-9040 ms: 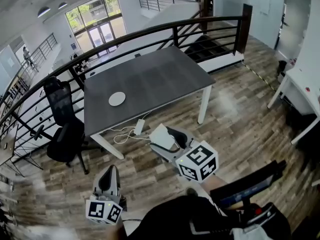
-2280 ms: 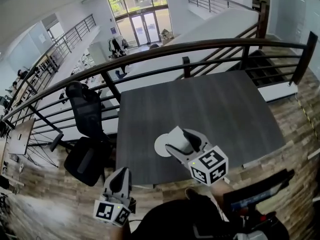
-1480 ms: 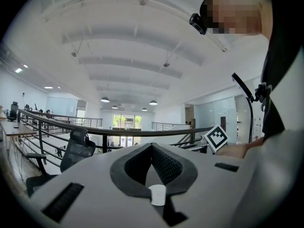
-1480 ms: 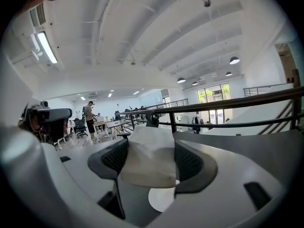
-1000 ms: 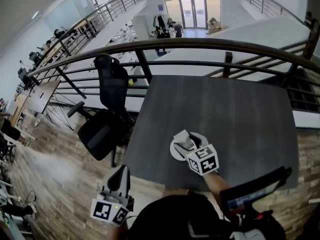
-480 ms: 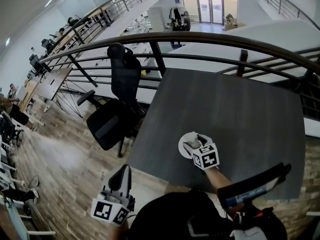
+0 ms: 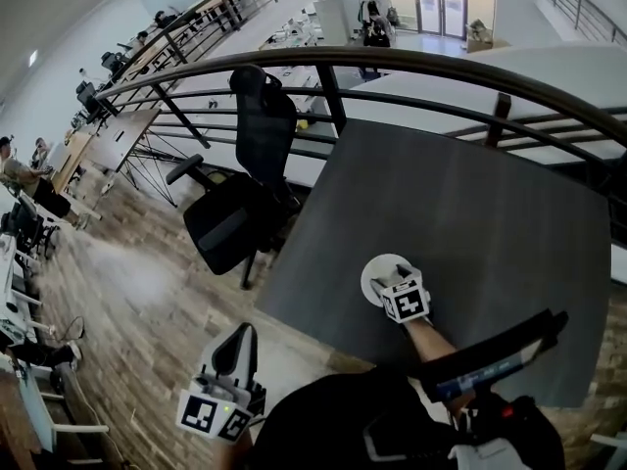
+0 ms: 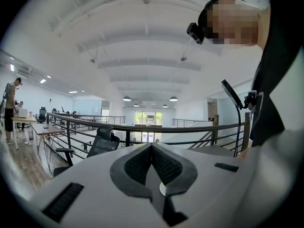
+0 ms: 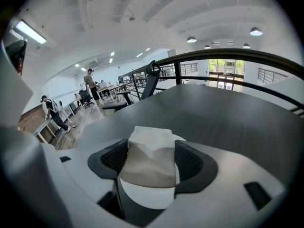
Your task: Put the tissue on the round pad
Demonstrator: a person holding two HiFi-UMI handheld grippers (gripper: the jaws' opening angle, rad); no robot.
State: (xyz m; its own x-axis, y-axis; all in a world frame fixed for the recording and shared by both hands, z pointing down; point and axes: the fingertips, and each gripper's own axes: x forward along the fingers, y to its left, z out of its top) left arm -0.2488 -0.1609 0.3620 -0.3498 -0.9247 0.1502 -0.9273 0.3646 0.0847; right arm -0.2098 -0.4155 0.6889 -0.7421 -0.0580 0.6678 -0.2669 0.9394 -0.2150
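A white folded tissue (image 9: pixel 148 141) sits between the jaws of my right gripper (image 9: pixel 152 156), which is shut on it. Directly under the tissue lies the white round pad (image 9: pixel 145 196) on the dark grey table (image 9: pixel 228 113). The tissue looks very close to the pad or resting on it; I cannot tell which. In the head view the right gripper (image 7: pixel 391 282) stands over the round pad (image 7: pixel 374 270) near the table's front edge. My left gripper (image 7: pixel 238 337) hangs low at the left, off the table, pads (image 8: pixel 142 163) pressed together with nothing between them.
A black office chair (image 7: pixel 240 199) stands off the table's left corner, in front of a dark metal railing (image 7: pixel 411 64) that curves round the far side. The table's near edge (image 7: pixel 294 329) runs just in front of the pad. People stand at desks (image 9: pixel 90 87) far below.
The right gripper has carried the tissue forward and down until it is over the round pad. The head view has swung left. The left gripper has stayed low and shut.
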